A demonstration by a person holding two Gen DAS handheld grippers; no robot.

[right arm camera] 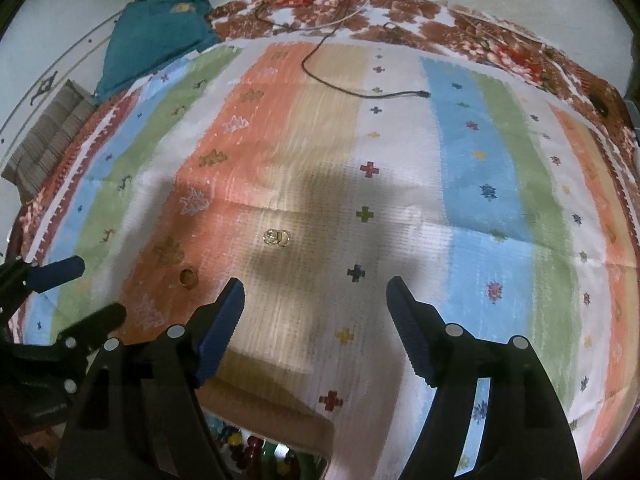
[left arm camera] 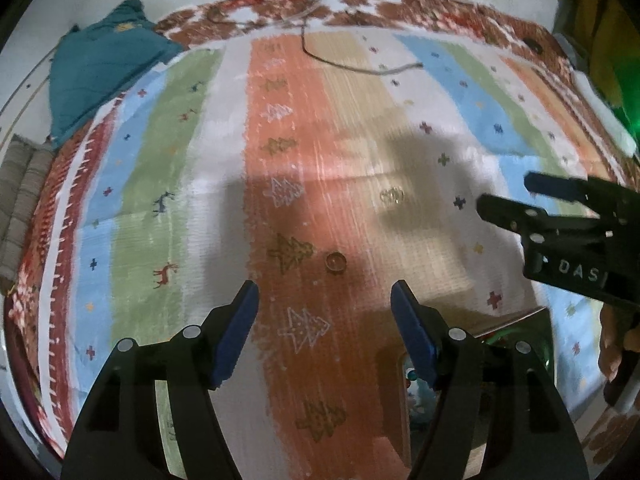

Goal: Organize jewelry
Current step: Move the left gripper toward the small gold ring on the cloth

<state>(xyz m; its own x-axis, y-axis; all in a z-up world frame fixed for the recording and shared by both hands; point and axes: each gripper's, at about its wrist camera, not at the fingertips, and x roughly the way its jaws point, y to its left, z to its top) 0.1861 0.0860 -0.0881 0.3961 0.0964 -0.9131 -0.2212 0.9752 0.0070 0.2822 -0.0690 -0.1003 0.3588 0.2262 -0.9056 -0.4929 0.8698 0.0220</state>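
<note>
A small gold ring (left arm camera: 335, 262) lies on the orange stripe of the striped mat, just ahead of my open, empty left gripper (left arm camera: 325, 300). It also shows in the right wrist view (right arm camera: 189, 277). A pair of gold rings or earrings (left arm camera: 392, 196) lies on the tan stripe; in the right wrist view this pair (right arm camera: 277, 237) is ahead and left of my open, empty right gripper (right arm camera: 315, 292). A box holding colourful beads (right arm camera: 256, 446) sits under the right gripper, its tan lid (right arm camera: 276, 396) open. The right gripper (left arm camera: 508, 196) shows at the right of the left wrist view.
The striped mat (right arm camera: 460, 184) lies on a floral cloth (right arm camera: 400, 12) on the floor. A black cable (right arm camera: 360, 94) ends on the mat at the far side. A teal cushion (right arm camera: 156, 36) and a grey folded cloth (right arm camera: 52, 136) lie at far left.
</note>
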